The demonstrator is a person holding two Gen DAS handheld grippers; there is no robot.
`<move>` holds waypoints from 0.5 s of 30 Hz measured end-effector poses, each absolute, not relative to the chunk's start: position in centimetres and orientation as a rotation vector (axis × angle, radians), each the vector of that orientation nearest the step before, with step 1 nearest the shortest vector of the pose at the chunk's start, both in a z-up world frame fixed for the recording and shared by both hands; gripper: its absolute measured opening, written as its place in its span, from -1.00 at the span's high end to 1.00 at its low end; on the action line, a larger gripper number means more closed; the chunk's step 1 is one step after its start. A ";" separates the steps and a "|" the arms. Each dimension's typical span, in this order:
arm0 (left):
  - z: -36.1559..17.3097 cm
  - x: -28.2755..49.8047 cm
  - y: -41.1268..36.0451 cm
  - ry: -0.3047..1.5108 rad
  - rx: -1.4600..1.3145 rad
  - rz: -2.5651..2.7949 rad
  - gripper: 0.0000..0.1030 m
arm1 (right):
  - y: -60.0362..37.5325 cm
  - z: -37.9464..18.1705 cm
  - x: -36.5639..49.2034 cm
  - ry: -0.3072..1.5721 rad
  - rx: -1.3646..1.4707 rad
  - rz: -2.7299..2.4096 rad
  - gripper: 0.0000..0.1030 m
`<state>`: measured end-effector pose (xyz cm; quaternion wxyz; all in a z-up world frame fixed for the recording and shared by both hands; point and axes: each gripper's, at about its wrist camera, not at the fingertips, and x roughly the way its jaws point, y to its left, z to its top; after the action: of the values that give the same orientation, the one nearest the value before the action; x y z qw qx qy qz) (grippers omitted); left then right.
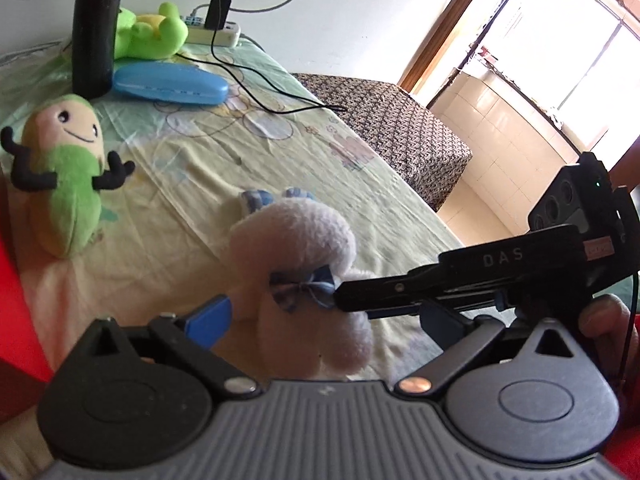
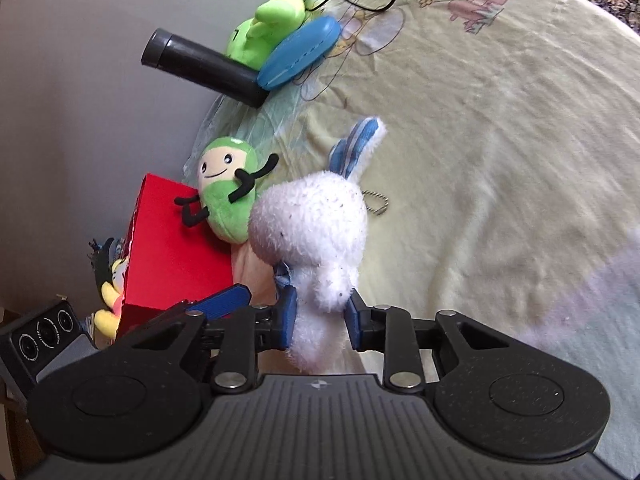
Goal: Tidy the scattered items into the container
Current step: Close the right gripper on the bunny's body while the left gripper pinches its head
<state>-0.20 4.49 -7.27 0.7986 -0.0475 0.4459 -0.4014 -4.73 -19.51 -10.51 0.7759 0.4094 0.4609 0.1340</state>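
A white plush bunny (image 2: 312,224) with blue striped ears and a blue bow hangs just above the bedsheet. My right gripper (image 2: 320,314) is shut on its lower body, blue pads pressing in from both sides. In the left wrist view the same bunny (image 1: 296,240) sits between the wide-open fingers of my left gripper (image 1: 324,314), which do not touch it; the right gripper (image 1: 344,298) reaches in from the right. The red box (image 2: 172,256) stands at the left, with a yellow toy (image 2: 108,280) inside it. A green pea plush (image 2: 228,196) leans against the box.
A green frog plush (image 1: 152,32), a blue case (image 1: 172,84) and a black cylinder (image 1: 94,28) lie at the far end of the sheet. A power strip (image 1: 216,32) with black cables sits by the wall. A small ball chain (image 2: 376,204) lies beside the bunny.
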 end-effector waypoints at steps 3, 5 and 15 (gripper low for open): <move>-8.8 0.7 3.7 0.999 -0.187 -0.868 -0.94 | -20.6 -10.3 -4.9 0.972 0.903 0.226 0.36; -9.4 0.9 3.0 1.017 -0.199 -0.867 -0.94 | -21.2 -10.0 -4.8 0.941 0.912 0.206 0.25; -9.2 -0.5 1.6 0.981 -0.096 -0.856 -0.58 | -19.0 -11.0 -1.9 0.929 0.977 0.276 -0.17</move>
<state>-0.50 1.57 -9.16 0.7944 -0.0446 0.4563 -0.3985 -1.95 -18.96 -11.01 0.7723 0.4510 0.4288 0.1273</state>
